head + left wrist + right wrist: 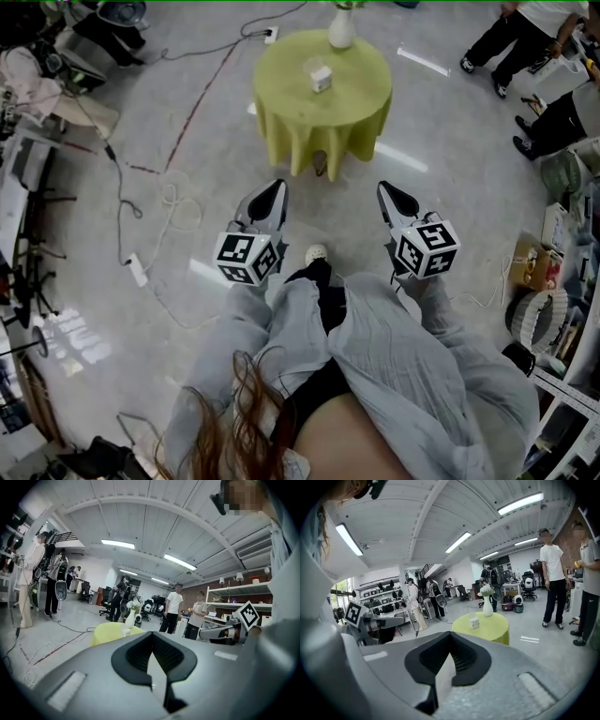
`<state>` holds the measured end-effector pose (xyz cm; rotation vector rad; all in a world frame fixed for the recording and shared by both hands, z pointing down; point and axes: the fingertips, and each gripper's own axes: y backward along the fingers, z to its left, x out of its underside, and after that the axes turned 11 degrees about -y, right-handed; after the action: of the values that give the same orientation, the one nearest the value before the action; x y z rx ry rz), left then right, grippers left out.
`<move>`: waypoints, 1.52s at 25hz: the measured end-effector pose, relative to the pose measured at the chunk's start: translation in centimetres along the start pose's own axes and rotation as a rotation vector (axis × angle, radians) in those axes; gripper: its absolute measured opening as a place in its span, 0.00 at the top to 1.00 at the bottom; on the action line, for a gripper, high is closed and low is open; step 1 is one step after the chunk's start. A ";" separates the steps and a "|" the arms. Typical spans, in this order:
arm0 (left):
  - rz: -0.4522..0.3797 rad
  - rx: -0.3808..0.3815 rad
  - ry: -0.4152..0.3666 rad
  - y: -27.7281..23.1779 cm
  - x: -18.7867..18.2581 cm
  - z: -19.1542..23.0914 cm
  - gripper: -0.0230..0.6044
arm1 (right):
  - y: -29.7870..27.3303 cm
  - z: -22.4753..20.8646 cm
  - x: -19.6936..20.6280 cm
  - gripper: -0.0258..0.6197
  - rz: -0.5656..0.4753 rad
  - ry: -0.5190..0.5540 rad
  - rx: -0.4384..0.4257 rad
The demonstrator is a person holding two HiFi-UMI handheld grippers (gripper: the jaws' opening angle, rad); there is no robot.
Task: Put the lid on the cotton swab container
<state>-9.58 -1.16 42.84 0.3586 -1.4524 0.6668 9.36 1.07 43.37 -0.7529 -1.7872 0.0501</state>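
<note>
A small white cotton swab container [321, 77] stands on a round table with a yellow-green cloth [361, 108], well ahead of me. It is too small to make out a lid. A white vase [342, 28] stands at the table's far edge. My left gripper [276, 188] and right gripper [383, 189] hang side by side over the floor, short of the table, both shut with nothing in them. The right gripper view shows its jaws [449, 637] closed, with the container [475, 621] and table [490, 627] beyond. In the left gripper view the jaws [151, 637] are closed too, with the table [108, 631] partly hidden.
Cables and a power strip [138, 270] trail over the grey floor at left. People [525, 37] stand at the far right, and others [553, 581] show in the right gripper view. Boxes and shelving [553, 272] line the right side; desks and gear crowd the left.
</note>
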 end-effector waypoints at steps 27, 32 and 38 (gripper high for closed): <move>0.104 0.037 0.061 -0.9 4.3 0.1 0.93 | -1.5 -2.3 1.8 0.96 0.035 -0.111 0.037; 0.091 0.027 0.058 -2.3 3.5 0.6 0.93 | -3.3 -3.0 0.7 0.96 0.036 -0.102 0.016; 0.083 0.017 0.055 -4.2 2.8 1.9 0.93 | -5.3 -4.0 -0.4 0.96 0.053 -0.088 0.006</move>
<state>-8.56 -4.98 46.46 0.2923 -1.4159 0.7501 10.44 -4.67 46.62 -0.8045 -1.8491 0.1262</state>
